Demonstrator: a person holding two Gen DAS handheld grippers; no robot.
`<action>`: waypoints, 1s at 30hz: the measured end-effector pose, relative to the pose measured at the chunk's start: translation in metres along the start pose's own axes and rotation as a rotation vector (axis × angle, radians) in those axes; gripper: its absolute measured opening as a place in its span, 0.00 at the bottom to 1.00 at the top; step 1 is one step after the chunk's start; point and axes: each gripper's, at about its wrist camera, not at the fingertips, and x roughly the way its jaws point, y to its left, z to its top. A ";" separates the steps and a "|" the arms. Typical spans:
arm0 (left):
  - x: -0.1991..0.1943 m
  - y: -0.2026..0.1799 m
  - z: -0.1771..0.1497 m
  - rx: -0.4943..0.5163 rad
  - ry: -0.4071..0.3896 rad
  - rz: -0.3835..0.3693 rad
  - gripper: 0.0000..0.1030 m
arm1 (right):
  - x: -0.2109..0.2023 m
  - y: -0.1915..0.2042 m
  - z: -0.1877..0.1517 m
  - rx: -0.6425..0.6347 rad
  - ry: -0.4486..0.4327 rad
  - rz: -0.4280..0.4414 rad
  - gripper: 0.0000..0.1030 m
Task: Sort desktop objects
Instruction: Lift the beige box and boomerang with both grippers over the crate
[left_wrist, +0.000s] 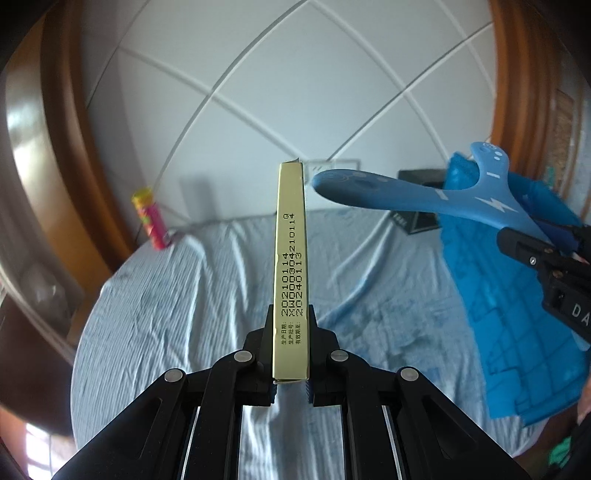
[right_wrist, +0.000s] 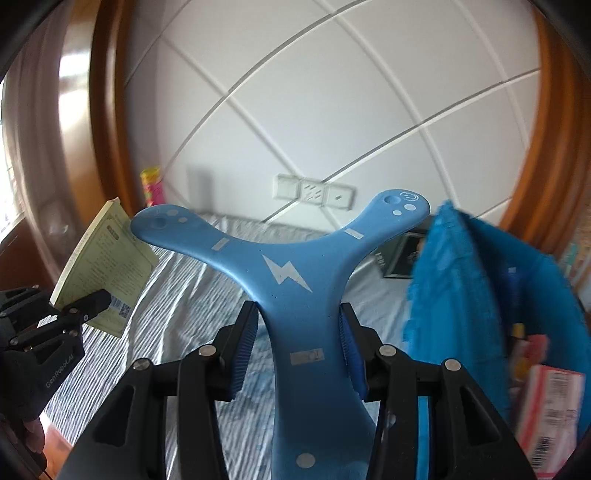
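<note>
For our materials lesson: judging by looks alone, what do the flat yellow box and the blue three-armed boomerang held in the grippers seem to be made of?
Yellow box: probably thin printed cardboard with a slight sheen; sharp folded edges, a torn end flap and stamped date codes suggest it.
Blue boomerang: likely matte foam or soft plastic; its surface looks dull and finely pitted, with rounded edges and printed white marks.

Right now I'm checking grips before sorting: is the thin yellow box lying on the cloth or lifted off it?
Lifted. The left gripper is shut on the yellow box, which stands clear above the striped cloth.
</note>
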 end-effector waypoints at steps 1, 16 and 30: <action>-0.004 -0.007 0.006 0.014 -0.013 -0.011 0.10 | -0.010 -0.007 0.003 0.011 -0.010 -0.018 0.42; -0.054 -0.229 0.098 0.192 -0.145 -0.269 0.10 | -0.144 -0.233 -0.017 0.192 -0.077 -0.327 0.42; -0.016 -0.435 0.106 0.302 0.042 -0.288 0.10 | -0.084 -0.406 -0.104 0.265 0.159 -0.307 0.42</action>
